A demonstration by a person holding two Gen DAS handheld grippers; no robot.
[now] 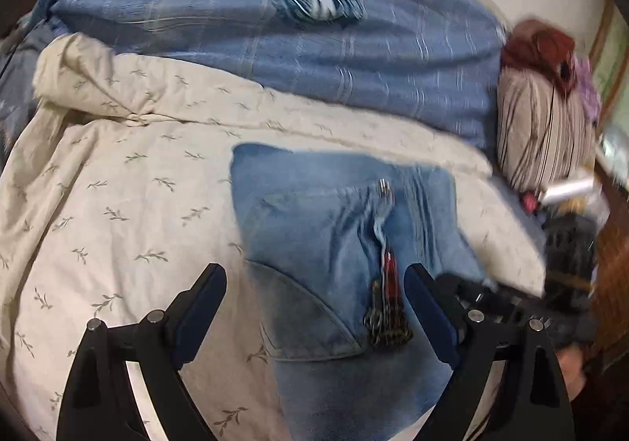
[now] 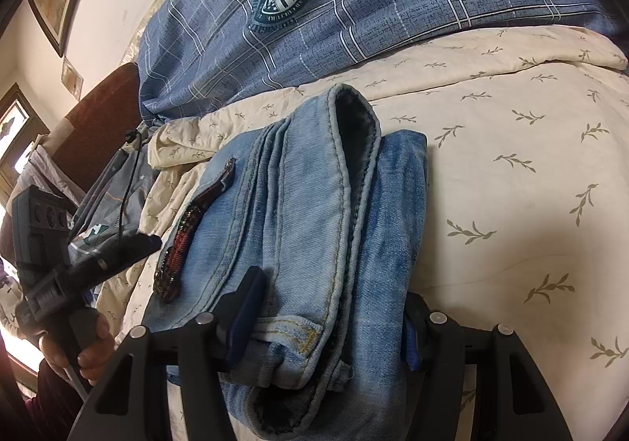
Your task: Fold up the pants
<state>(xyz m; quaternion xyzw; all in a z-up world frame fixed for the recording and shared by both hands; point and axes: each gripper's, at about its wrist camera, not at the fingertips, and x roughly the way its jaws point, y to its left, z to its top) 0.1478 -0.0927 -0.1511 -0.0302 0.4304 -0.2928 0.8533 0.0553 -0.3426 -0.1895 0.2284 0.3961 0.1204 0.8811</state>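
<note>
Now: jeans lie folded in a thick bundle on the cream leaf-print sheet, near a blue plaid quilt. Left gripper hangs over them, jaws spread wide, nothing clamped. Right gripper straddles the bundle's near end, pads pressed on the denim from both sides. Red beaded trim shows on top.

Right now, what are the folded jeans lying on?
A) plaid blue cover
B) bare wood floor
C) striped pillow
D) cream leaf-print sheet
D: the jeans lie on the cream leaf-print sheet; the plaid cover is behind them and the striped pillow is off to the side.
</note>
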